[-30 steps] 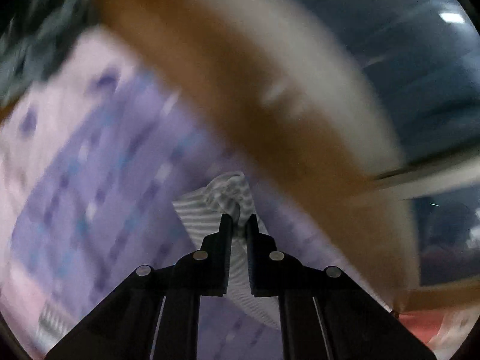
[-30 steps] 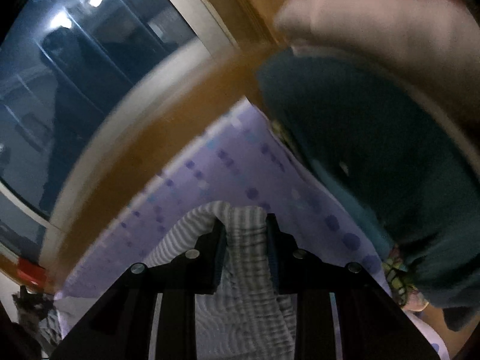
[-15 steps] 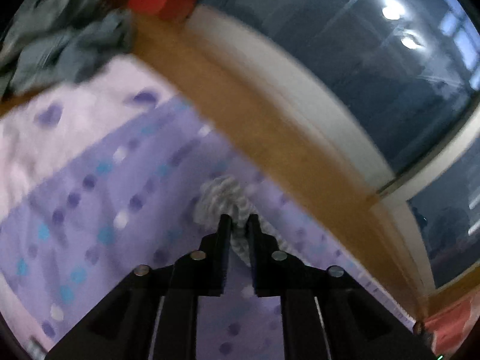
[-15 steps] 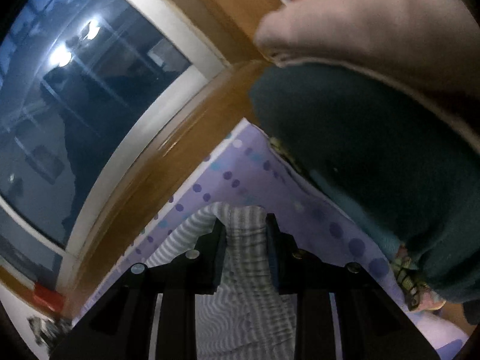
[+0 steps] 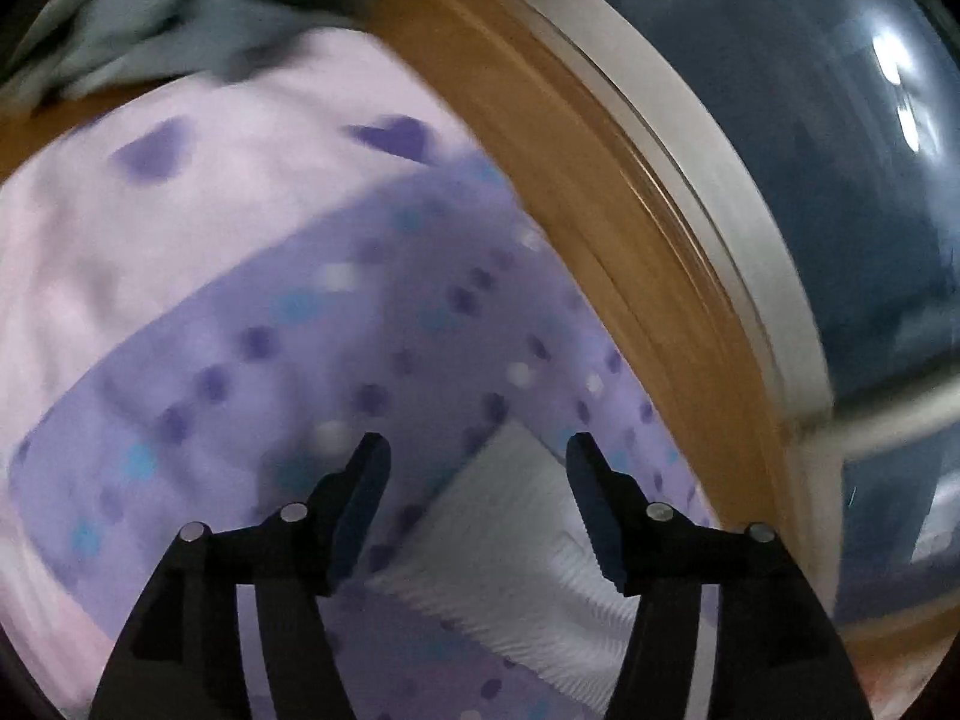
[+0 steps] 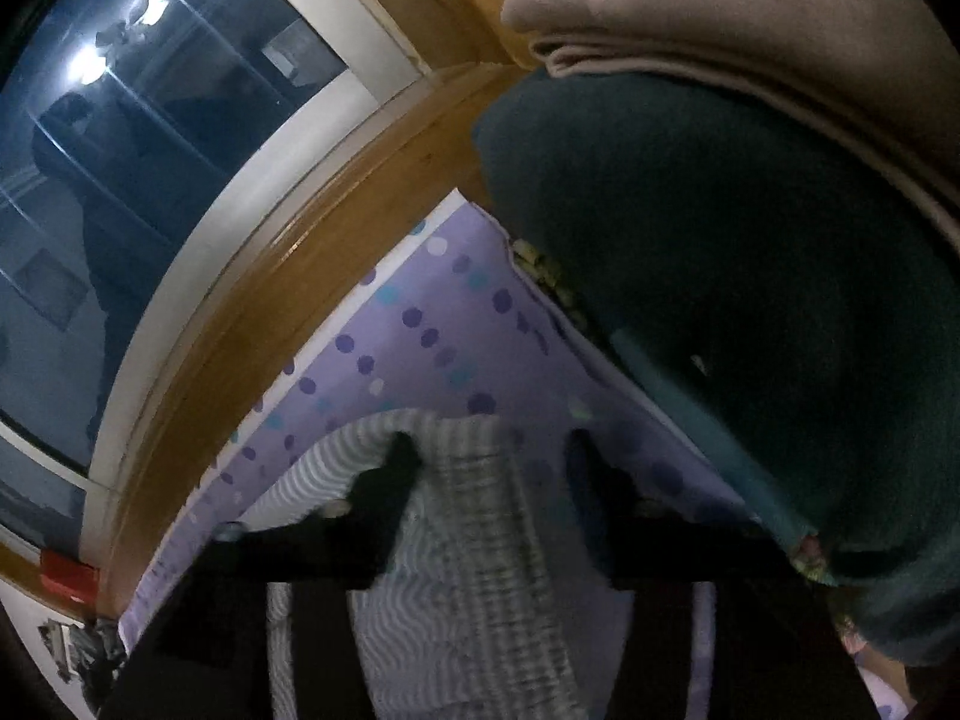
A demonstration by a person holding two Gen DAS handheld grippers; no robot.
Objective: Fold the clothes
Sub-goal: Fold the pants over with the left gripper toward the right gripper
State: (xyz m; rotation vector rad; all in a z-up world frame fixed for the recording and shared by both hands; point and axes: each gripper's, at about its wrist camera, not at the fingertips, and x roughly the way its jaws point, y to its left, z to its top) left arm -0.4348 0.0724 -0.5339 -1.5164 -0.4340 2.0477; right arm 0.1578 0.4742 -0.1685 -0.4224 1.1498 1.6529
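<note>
Both grippers are standing with fingers spread, having just been opening, gripping nothing. The left gripper [image 5: 477,459] is hanging over the striped garment [image 5: 516,546], lying loose between its fingers on the purple dotted cloth [image 5: 288,360]; likewise the right gripper [image 6: 489,459], beside the dark green clothes [image 6: 750,300].

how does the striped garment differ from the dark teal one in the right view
The striped garment is pale with fine grey stripes; the dark teal garment is plain and dark. The striped one lies low on the dotted purple sheet; the teal one sits in a stack, under a folded beige garment.
</note>
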